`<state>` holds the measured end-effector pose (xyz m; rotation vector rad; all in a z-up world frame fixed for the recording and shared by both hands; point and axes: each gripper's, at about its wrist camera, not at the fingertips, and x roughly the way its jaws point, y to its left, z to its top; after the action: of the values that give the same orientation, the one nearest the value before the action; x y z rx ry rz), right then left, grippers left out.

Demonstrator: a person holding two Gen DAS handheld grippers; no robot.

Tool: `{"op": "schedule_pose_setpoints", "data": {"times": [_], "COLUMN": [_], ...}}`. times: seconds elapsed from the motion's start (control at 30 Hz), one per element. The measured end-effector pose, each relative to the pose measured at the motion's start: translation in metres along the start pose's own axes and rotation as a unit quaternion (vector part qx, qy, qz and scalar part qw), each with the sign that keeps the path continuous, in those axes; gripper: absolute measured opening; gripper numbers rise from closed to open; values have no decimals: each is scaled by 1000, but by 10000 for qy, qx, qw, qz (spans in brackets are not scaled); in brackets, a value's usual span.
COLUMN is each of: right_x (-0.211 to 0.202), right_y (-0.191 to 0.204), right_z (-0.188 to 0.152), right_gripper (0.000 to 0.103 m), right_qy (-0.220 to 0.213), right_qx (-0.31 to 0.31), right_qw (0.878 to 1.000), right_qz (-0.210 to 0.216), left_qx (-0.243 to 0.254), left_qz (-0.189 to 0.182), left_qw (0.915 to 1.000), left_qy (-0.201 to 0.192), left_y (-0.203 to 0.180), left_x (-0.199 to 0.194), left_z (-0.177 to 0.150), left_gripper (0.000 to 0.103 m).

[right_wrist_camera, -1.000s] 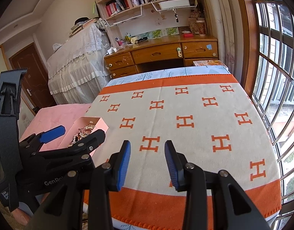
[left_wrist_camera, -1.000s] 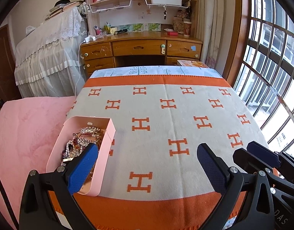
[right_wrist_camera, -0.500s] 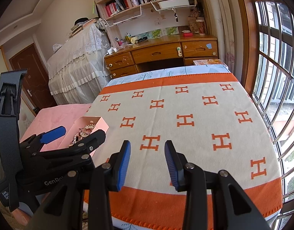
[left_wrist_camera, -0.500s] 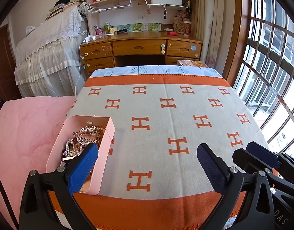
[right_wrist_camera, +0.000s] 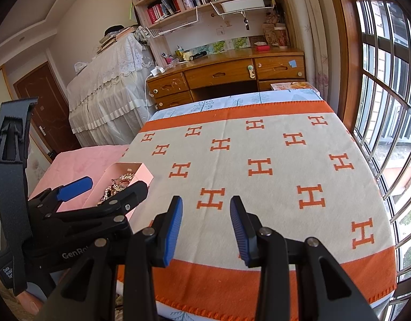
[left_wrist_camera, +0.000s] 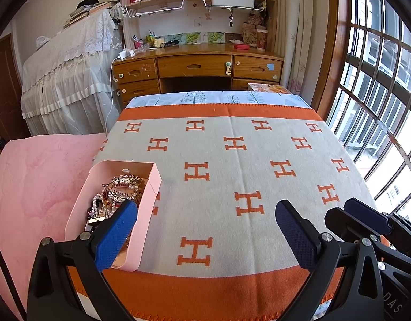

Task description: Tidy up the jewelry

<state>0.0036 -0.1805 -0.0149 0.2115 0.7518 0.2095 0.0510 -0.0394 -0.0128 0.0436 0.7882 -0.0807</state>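
Left wrist, pink box (left_wrist_camera: 149, 187) beside blanket (left_wrist_camera: 232, 176)

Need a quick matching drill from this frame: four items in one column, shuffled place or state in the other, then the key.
Items
1. pink box
2. left tool
3. right tool
4. wooden desk

Descriptions
A. open and empty, narrower gap over the blanket
B. beyond the blanket's far edge, under the bookshelves
C. on the blanket's left edge, full of jewelry
D. wide open, one finger over the box

Pairs: 1-C, 2-D, 3-A, 4-B
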Motion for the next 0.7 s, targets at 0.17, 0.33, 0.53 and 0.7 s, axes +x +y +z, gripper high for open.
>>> {"op": "schedule_pose_setpoints", "data": {"times": [0.17,0.33,0.53,0.7], "right_x": [0,-1,0,0], "right_y": [-1,0,0,0], "right_z": [0,-1,0,-1], "right_gripper": [38,38,38,38], "right_qy": [3,-2,2,-1], "right_qx": [5,5,12,11], "right_qw": [10000,10000,10000,10000], "right_qz": [5,5,9,13], "left_qx": [-3,-5,-5,-12], "left_qz": [-4,-3,-3,-6], "left_qw": [10000,10000,10000,10000], "left_qy": [2,-1,8,5], "left_y": [0,0,0,0], "left_x": [0,0,0,0], "left_z": [1,-1,-1,-1], "left_gripper": [102,102,102,102]}}
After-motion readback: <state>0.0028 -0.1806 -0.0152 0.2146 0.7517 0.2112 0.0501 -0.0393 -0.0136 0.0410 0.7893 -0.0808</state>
